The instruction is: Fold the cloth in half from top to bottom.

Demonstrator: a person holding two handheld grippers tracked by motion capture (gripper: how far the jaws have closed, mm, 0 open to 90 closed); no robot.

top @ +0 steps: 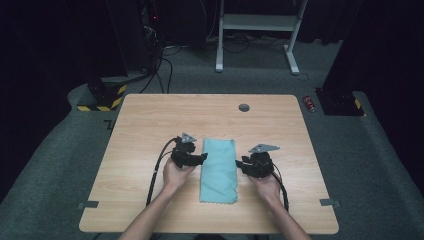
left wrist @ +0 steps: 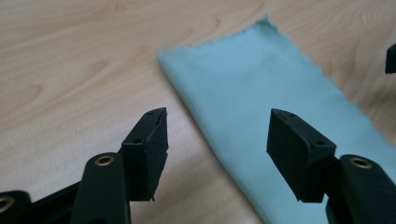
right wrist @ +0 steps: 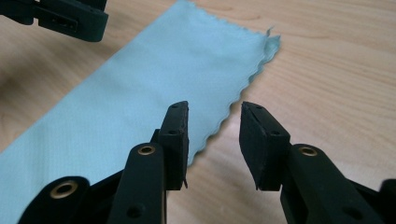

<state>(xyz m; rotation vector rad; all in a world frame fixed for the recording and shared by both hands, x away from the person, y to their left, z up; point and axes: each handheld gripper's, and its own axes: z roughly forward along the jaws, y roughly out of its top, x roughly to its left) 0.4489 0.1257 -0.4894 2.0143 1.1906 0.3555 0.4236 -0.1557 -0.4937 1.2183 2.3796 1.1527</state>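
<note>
Two grippers, left point(top: 204, 158) and right point(top: 238, 163), flank the folded cloth point(top: 219, 170) (fingers released); each should pinch its long edge squarely.

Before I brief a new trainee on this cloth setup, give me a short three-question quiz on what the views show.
1. True or false: the left gripper is clamped shut on the light blue cloth.
2. Which edge of the cloth does the right gripper straddle in its own view? A) the zigzag-cut edge B) a smooth folded edge C) none
3. Fill in: the cloth lies flat on the wooden ___.

Key: 1 false, both grippers are open and holding nothing; 2 A; 3 table.
</note>
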